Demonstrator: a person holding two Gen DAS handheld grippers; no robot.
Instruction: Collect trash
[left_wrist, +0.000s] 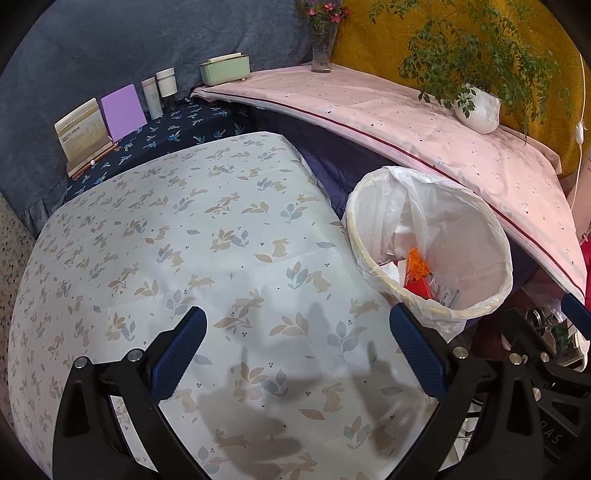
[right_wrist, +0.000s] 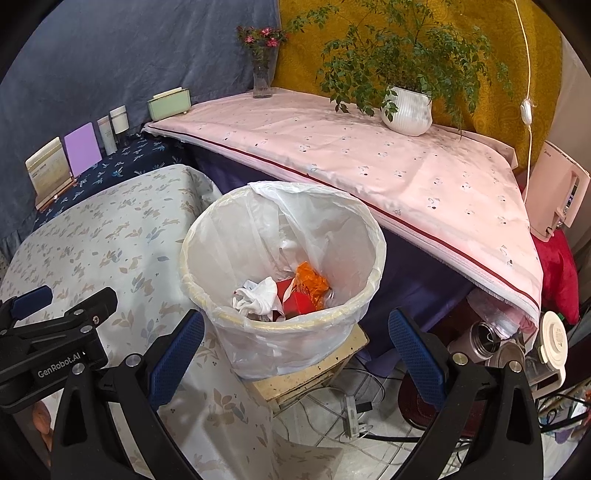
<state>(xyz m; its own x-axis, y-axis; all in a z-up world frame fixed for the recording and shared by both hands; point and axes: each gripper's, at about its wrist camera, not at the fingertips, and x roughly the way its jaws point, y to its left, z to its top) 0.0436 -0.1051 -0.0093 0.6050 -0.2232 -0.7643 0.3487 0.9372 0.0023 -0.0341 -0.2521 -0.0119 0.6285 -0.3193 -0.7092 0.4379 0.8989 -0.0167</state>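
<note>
A round bin lined with a white plastic bag (right_wrist: 284, 332) stands on a small stool beside the table; the same bin (left_wrist: 476, 229) appears at the right of the left wrist view. Inside lie crumpled white paper (right_wrist: 258, 295), a red box (right_wrist: 301, 301) and orange wrapping (right_wrist: 312, 278). My right gripper (right_wrist: 295, 354) hovers open just in front of the bin's rim, nothing between its fingers. My left gripper (left_wrist: 297, 350) is open above the rabbit-print tablecloth (left_wrist: 184, 240), left of the bin, holding nothing. The left gripper's body (right_wrist: 55, 343) also shows in the right wrist view.
A pink-covered shelf (right_wrist: 369, 155) runs behind the bin with a white potted plant (right_wrist: 408, 110), a flower vase (right_wrist: 263, 74) and a green box (right_wrist: 170, 103). A purple card (left_wrist: 123, 110), bottles and a card stand sit at the back left. Cables (right_wrist: 351, 413) and jars lie on the floor.
</note>
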